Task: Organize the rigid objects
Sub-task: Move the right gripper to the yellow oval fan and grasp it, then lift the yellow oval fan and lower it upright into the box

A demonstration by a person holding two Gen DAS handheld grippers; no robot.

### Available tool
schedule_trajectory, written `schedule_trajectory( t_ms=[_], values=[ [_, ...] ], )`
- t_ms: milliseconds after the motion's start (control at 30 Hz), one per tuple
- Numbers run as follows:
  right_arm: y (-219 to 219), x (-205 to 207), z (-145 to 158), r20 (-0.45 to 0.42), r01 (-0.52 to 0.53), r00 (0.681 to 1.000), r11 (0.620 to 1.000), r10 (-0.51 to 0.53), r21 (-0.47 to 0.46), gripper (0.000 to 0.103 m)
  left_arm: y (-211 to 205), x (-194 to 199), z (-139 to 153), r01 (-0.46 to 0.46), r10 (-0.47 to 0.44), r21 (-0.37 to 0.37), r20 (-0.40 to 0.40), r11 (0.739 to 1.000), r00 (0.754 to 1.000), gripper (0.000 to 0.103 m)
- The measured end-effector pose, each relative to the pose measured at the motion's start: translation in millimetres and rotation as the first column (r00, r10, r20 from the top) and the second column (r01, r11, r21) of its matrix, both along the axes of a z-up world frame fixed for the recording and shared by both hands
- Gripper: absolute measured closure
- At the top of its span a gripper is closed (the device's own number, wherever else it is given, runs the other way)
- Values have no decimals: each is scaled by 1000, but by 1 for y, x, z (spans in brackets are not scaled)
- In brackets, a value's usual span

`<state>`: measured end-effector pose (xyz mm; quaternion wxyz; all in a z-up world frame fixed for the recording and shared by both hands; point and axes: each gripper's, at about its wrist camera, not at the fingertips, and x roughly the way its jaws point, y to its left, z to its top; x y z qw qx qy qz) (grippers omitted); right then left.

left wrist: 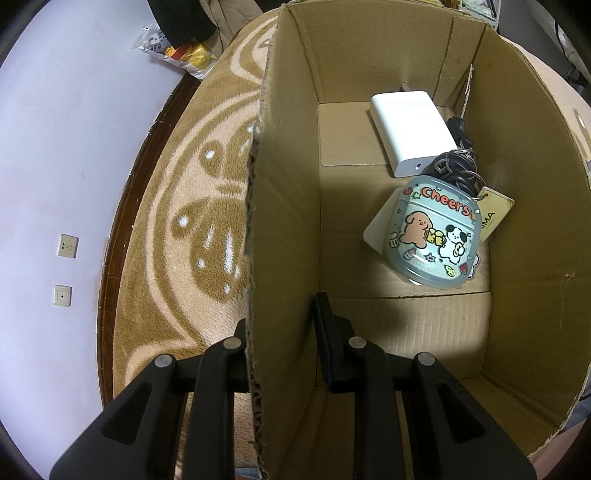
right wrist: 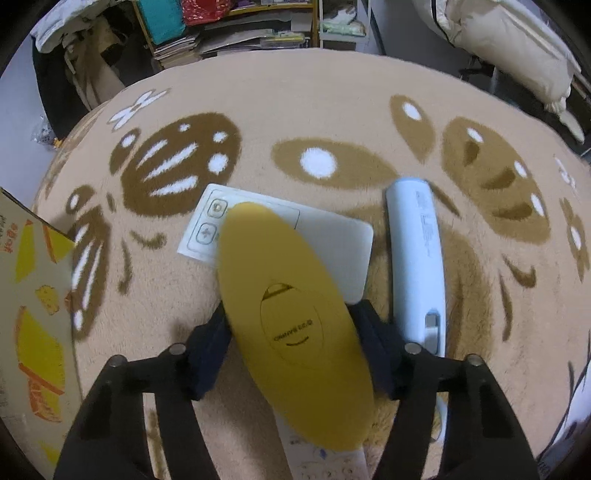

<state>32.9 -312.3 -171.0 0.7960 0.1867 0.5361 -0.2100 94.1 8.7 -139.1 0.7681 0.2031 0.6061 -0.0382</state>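
Observation:
My left gripper (left wrist: 282, 314) is shut on the side wall of an open cardboard box (left wrist: 288, 184), one finger outside and one inside. On the box floor lie a white charger block (left wrist: 406, 129), a bunch of dark key rings (left wrist: 454, 162) and a pale blue "Cheers" cartoon case (left wrist: 432, 236). In the right wrist view a yellow oval thing (right wrist: 295, 314) sits between the fingers of my right gripper (right wrist: 291, 317), whose pads press its two long edges. It hangs over a flat white card remote (right wrist: 332, 240) on the patterned blanket (right wrist: 295, 92).
A long pale blue device (right wrist: 417, 258) lies right of the yellow oval. Part of a white remote (right wrist: 325, 461) shows under my right gripper. The box's printed outer side (right wrist: 33, 314) stands at the left. Shelves with books (right wrist: 221, 29) and a cushion (right wrist: 498, 33) lie beyond the blanket.

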Motion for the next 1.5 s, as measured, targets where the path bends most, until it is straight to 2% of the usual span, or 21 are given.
schedule_trajectory(
  t_ms=[100, 367, 567, 833, 1167, 1500],
  values=[
    [3, -2, 3, 8, -13, 1000, 1000, 13, 9, 40, 0, 0, 0, 2, -2, 4, 1, 1000, 1000, 81],
    [21, 3, 13, 39, -69, 997, 998, 69, -14, 42, 0, 0, 0, -2, 2, -1, -1, 1000, 1000, 81],
    [27, -2, 25, 89, -85, 992, 996, 84, -1, 44, 0, 0, 0, -1, 1, 0, -1, 1000, 1000, 81],
    [28, 4, 23, 100, -93, 991, 995, 91, 25, 44, 0, 1, 0, -1, 1, 2, -1, 1000, 1000, 81],
    [31, 6, 29, 174, -105, 980, 992, 91, 75, 46, -1, 1, 0, 0, 0, 3, 0, 1000, 1000, 81],
    [41, 10, 32, 183, -138, 975, 989, 126, 57, 46, -2, 0, 0, 2, -2, 8, 0, 1000, 1000, 81]
  ],
)
